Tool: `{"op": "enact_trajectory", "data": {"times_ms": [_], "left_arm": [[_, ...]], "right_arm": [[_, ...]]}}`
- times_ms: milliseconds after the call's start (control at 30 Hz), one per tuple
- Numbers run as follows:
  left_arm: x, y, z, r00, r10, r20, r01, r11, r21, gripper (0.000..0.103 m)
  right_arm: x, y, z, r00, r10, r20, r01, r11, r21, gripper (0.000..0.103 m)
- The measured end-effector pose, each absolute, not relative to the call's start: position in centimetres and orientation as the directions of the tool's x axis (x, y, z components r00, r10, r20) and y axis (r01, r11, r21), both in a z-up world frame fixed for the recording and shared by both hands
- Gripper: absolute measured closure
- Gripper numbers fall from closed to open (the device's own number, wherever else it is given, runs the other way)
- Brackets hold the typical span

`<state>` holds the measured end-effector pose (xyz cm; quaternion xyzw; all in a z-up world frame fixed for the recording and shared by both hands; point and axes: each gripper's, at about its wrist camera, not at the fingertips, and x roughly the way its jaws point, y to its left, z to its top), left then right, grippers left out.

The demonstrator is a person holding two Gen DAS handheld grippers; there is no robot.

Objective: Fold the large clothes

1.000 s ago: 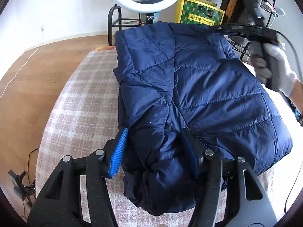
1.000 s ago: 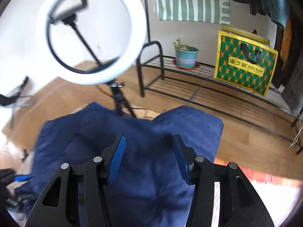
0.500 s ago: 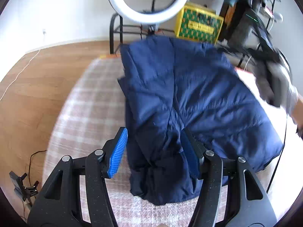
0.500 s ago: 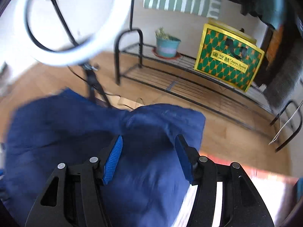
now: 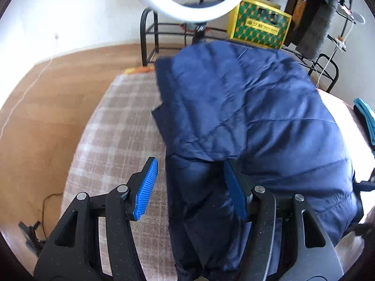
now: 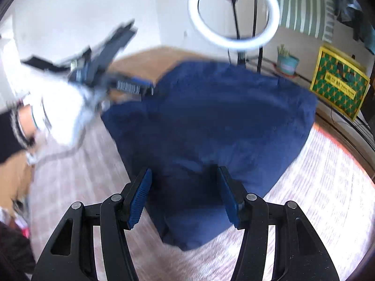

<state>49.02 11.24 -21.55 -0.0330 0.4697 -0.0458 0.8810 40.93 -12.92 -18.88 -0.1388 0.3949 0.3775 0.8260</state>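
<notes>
Fingers on both grippers were spread wide and held nothing: the left gripper and the right gripper each hovered over the navy quilted jacket. It lay bundled into a compact heap on the plaid blanket, seemingly already folded over. Judging by the loose near edge, tidying or one last fold probably remained

My left gripper has matte black, speckled arms with silver round screws at the pivots and ribbed bright-blue pads. My right gripper is built alike. At the left of the right wrist frame, my left hand wears a white knit glove above a black sleeve.
</notes>
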Motion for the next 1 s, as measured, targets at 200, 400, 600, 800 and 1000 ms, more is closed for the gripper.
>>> {"op": "enact_trajectory", "data": {"times_ms": [200,400,600,800,1000], "left_arm": [[48.7,11.8,-23.1,0.566,-0.078,-0.821,0.022,0.997,-0.079,0.039],[47.9,10.7,-21.9,0.605,-0.005,-0.796,0.040,0.999,0.025,0.040],[46.3,9.4,-20.1,0.654,0.017,-0.756,0.081,0.992,0.093,0.040],[45.8,8.3,-19.0,0.681,0.043,-0.731,0.109,0.981,0.159,0.040],[47.6,12.5,-17.2,0.638,-0.147,-0.756,0.090,0.989,-0.116,0.039]], "right_arm": [[40.3,-11.9,-21.5,0.411,0.457,-0.789,-0.725,0.688,0.021,0.047],[40.4,-13.0,-19.7,0.391,0.492,-0.778,-0.728,0.683,0.067,0.047],[41.3,-16.2,-16.6,0.444,0.535,-0.719,-0.680,0.724,0.119,0.047],[43.4,-18.8,-14.7,0.510,0.532,-0.676,-0.614,0.776,0.148,0.032],[45.8,-20.9,-15.2,0.526,0.514,-0.677,-0.533,0.820,0.208,0.019]]}}
